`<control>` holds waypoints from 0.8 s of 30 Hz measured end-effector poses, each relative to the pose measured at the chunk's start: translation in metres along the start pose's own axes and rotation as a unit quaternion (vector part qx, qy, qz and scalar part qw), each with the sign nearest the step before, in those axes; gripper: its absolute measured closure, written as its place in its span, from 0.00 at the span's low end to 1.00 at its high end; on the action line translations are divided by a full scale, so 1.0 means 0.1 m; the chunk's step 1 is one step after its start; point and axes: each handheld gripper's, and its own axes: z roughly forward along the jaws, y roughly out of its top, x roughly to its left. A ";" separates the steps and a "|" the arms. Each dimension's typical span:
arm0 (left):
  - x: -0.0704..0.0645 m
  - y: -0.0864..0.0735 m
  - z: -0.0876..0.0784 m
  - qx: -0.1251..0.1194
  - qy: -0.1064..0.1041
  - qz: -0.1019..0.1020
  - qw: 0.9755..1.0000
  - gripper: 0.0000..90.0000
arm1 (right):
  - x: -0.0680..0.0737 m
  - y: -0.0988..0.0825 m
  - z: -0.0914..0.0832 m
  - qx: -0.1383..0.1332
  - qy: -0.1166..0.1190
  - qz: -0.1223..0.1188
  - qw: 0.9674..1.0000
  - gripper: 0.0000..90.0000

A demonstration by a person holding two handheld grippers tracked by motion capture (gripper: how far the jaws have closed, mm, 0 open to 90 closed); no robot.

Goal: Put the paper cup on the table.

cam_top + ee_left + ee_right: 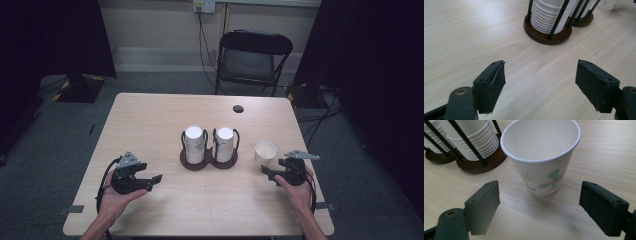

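A single white paper cup point(264, 151) with a small flower print stands upright on the wooden table point(150, 120), right of a dark two-post cup holder point(208, 159) that carries two stacks of white cups point(194, 143). My right gripper point(270, 174) sits just in front of the lone cup point(542, 157), jaws wide apart and clear of it. My left gripper point(155, 181) rests low at the table's front left, open with nothing between its fingers point(491, 85); the holder point(547, 37) lies ahead of it.
A small dark hole point(238, 108) marks the table's far edge. A black folding chair point(252, 57) stands behind the table, and dark curtains hang at both sides. Cables run over the floor at the right.
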 end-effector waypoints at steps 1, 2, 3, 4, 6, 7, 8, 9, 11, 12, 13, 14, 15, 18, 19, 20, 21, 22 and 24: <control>0.01 -0.01 -0.01 -0.001 0.000 -0.002 1.000 0.25 | 0.01 -0.01 -0.03 -0.003 0.002 0.001 1.000 0.18; 0.02 -0.02 -0.03 -0.001 0.000 -0.006 1.000 0.25 | 0.01 -0.03 -0.07 -0.004 0.001 0.003 1.000 0.19; 0.03 -0.03 -0.04 -0.002 0.002 -0.008 1.000 0.25 | 0.02 -0.04 -0.11 -0.006 0.003 0.003 1.000 0.19; 0.04 -0.04 -0.05 -0.003 0.007 -0.009 1.000 0.24 | 0.02 -0.06 -0.14 -0.006 0.004 0.003 1.000 0.19; 0.07 -0.07 -0.08 0.004 0.010 -0.011 1.000 0.23 | 0.04 -0.13 -0.25 -0.004 0.003 0.007 1.000 0.21; 0.07 -0.07 -0.08 0.004 0.010 -0.011 1.000 0.23 | 0.04 -0.13 -0.25 -0.004 0.003 0.007 1.000 0.21; 0.08 -0.09 -0.09 0.010 0.015 -0.007 1.000 0.23 | 0.05 -0.15 -0.27 -0.006 0.001 0.008 1.000 0.21; 0.09 -0.11 -0.10 0.010 0.017 -0.007 1.000 0.23 | 0.06 -0.18 -0.31 -0.004 0.001 0.010 1.000 0.21; 0.11 -0.15 -0.11 0.010 0.020 -0.014 1.000 0.22 | 0.08 -0.24 -0.37 -0.005 0.001 0.013 1.000 0.21; 0.13 -0.17 -0.12 0.011 0.021 -0.018 1.000 0.22 | 0.08 -0.25 -0.39 -0.004 0.001 0.014 1.000 0.21; 0.13 -0.18 -0.13 0.010 0.021 -0.023 0.999 0.22 | 0.09 -0.27 -0.41 -0.004 0.002 0.014 1.000 0.21; 0.14 -0.18 -0.14 0.012 0.023 -0.020 0.999 0.22 | 0.11 -0.29 -0.44 -0.001 0.003 0.014 1.000 0.21; 0.14 -0.18 -0.15 0.014 0.024 -0.021 0.999 0.22 | 0.12 -0.30 -0.47 -0.001 0.001 0.014 1.000 0.21; 0.15 -0.22 -0.18 0.015 0.027 -0.026 0.999 0.22 | 0.16 -0.36 -0.56 0.000 0.002 0.016 1.000 0.22; 0.16 -0.24 -0.19 0.016 0.030 -0.027 0.999 0.22 | 0.17 -0.38 -0.58 0.001 -0.001 0.015 1.000 0.22; 0.17 -0.26 -0.19 0.018 0.033 -0.030 0.999 0.22 | 0.18 -0.40 -0.60 0.003 -0.004 0.015 1.000 0.22; 0.18 -0.28 -0.20 0.021 0.029 -0.035 0.999 0.22 | 0.18 -0.43 -0.62 0.001 -0.004 0.019 1.000 0.22; 0.19 -0.30 -0.20 0.020 0.028 -0.037 0.999 0.22 | 0.18 -0.47 -0.63 0.000 -0.006 0.022 1.000 0.22; 0.22 -0.34 -0.21 0.019 0.022 -0.037 0.999 0.21 | 0.17 -0.50 -0.64 0.004 -0.010 0.021 1.000 0.22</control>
